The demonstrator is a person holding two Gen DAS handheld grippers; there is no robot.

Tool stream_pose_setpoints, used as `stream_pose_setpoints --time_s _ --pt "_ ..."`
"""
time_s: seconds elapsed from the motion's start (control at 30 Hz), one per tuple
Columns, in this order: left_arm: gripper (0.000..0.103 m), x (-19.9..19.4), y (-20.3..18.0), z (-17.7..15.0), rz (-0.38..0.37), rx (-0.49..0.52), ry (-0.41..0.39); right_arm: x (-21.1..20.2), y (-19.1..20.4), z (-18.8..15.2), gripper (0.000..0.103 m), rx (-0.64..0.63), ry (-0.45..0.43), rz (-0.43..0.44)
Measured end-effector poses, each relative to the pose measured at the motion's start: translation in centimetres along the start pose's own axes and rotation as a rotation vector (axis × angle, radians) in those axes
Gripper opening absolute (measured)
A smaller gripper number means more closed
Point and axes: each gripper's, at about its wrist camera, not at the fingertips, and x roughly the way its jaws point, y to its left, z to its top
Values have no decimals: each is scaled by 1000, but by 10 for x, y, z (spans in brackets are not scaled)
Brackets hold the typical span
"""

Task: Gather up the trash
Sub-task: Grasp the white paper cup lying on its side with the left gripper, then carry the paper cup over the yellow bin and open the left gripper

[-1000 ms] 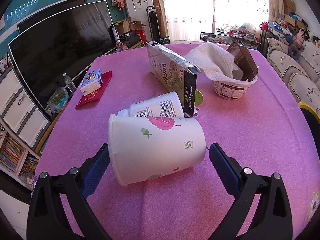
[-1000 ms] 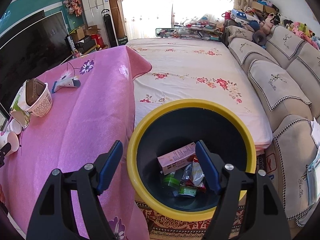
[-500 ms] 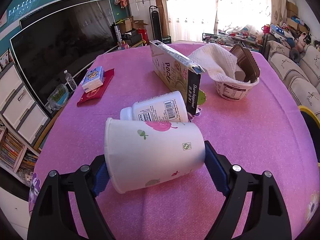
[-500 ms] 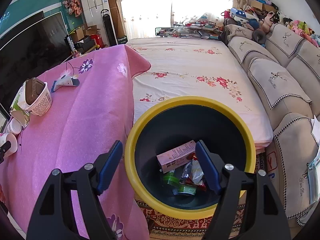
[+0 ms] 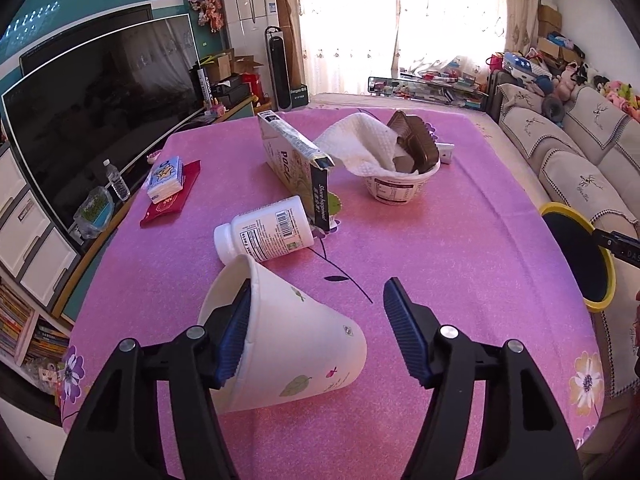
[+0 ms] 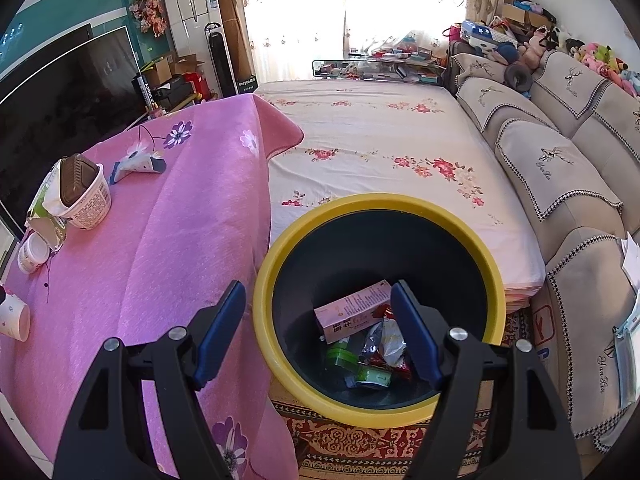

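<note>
A white paper cup (image 5: 304, 344) with fruit prints lies tilted on the pink tablecloth (image 5: 460, 240), mouth to the upper left, base to the lower right. My left gripper (image 5: 318, 300) straddles it and its jaws are closing. The left finger (image 5: 236, 332) rests against the cup near its rim; the right finger (image 5: 404, 336) stands clear of it. My right gripper (image 6: 316, 332) hangs open over the yellow-rimmed bin (image 6: 376, 200), nothing between its fingers. A pink carton (image 6: 352, 310) and wrappers lie in the bin. The cup (image 6: 14, 320) also shows at the far left of the right wrist view.
On the cloth beyond the cup lie a white bottle (image 5: 268, 232), an open carton (image 5: 292, 152), a noodle bowl (image 5: 400, 188) stuffed with tissue and brown trays, and a tissue pack (image 5: 164, 176) on a red packet. The bin (image 5: 560, 210) stands off the table's right edge. A sofa (image 6: 560, 160) lies beyond.
The left gripper narrowed and lifted. The cup swung from crosswise between the pads to a slant, and the right pad lost contact with it. The right gripper stayed still.
</note>
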Motion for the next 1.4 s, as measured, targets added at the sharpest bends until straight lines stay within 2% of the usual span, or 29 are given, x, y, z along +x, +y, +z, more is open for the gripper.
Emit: stream_pose_setpoints --time_s 0.07,0.1,0.13,0.2,0.3,0.4,0.5,0.67,0.7,0.83,1.13,1.4 --pt "70 3 4 -5 -6 -11 44 -2 -2 -1 71 3 -3 1" --pt "84 3 7 -9 -7 -24 56 -3 -2 -2 71 3 -5 3" --pt "91 2 9 -13 1 -28 53 -4 -3 -2 71 3 -8 5" --pt "92 -2 12 -19 32 -23 29 -4 -3 -3 71 5 -10 12" --pt "92 -2 17 -21 33 -16 19 -2 0 -3 71 -2 -8 21" --pt "92 2 20 -21 31 -3 40 -2 2 -3 71 -10 -7 29" --pt "98 9 25 -20 50 -13 67 -2 1 -3 71 -9 -7 32" --pt "96 24 27 -21 63 -48 94 1 0 -3 71 -4 -1 34" --pt "81 27 28 -22 48 -53 105 1 0 -3 71 -5 0 35" --pt "81 30 29 -24 20 -24 109 2 -1 -4 71 -6 2 34" --pt "81 -8 6 -3 -37 43 -21 5 -3 -6 71 -5 8 35" --pt "81 -29 -60 29 -171 157 -104 -11 -17 -5 71 13 -26 23"
